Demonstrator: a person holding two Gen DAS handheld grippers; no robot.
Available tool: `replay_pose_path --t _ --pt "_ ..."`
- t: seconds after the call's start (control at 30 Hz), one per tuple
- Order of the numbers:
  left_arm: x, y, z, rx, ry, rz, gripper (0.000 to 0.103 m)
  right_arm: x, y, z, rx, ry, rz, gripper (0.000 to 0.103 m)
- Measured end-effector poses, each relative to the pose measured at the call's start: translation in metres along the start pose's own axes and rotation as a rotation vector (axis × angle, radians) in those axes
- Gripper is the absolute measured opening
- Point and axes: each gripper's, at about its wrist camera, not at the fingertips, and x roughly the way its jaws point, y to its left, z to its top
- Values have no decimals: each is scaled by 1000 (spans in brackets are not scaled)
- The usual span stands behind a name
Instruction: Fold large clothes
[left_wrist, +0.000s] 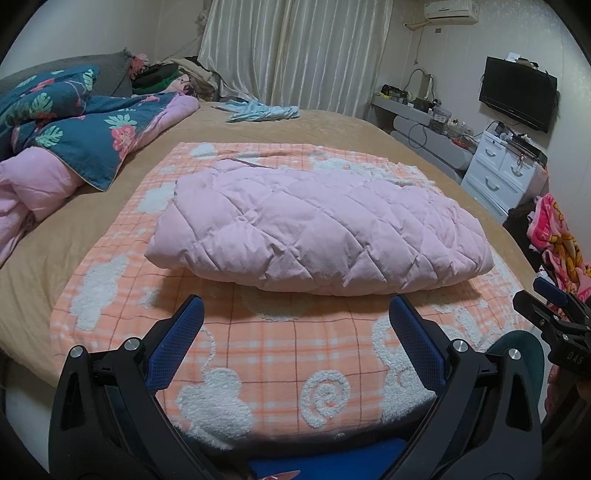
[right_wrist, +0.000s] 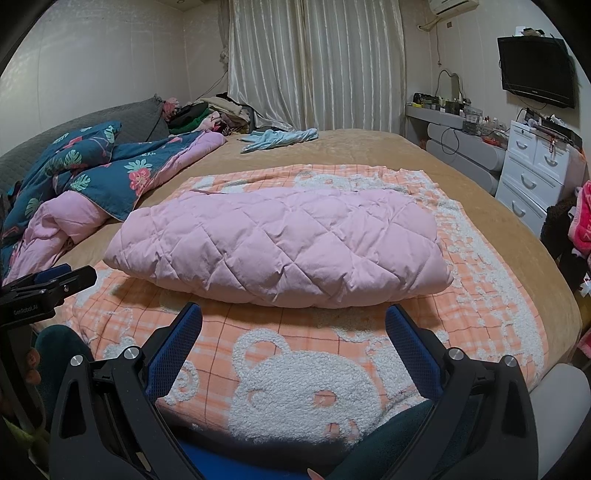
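Both tongs are held wide open and empty: left gripper (left_wrist: 295, 314), right gripper (right_wrist: 294, 321). Just beyond their tips, the folded pink jacket (left_wrist: 317, 229) is laid on a blanket (left_wrist: 258, 369); farther off, curtains (left_wrist: 295, 51) are seen.

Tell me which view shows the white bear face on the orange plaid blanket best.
The right wrist view: the white bear face sits whole between that gripper's open fingers. The left wrist view shows only white curls and blobs on the orange plaid blanket, no recognisable face.
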Motion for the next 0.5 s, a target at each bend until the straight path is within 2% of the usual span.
replay_pose_path --t 0.5 --pt "0 0 0 1 0 1 94 0 1 0 2 -1 -1 99"
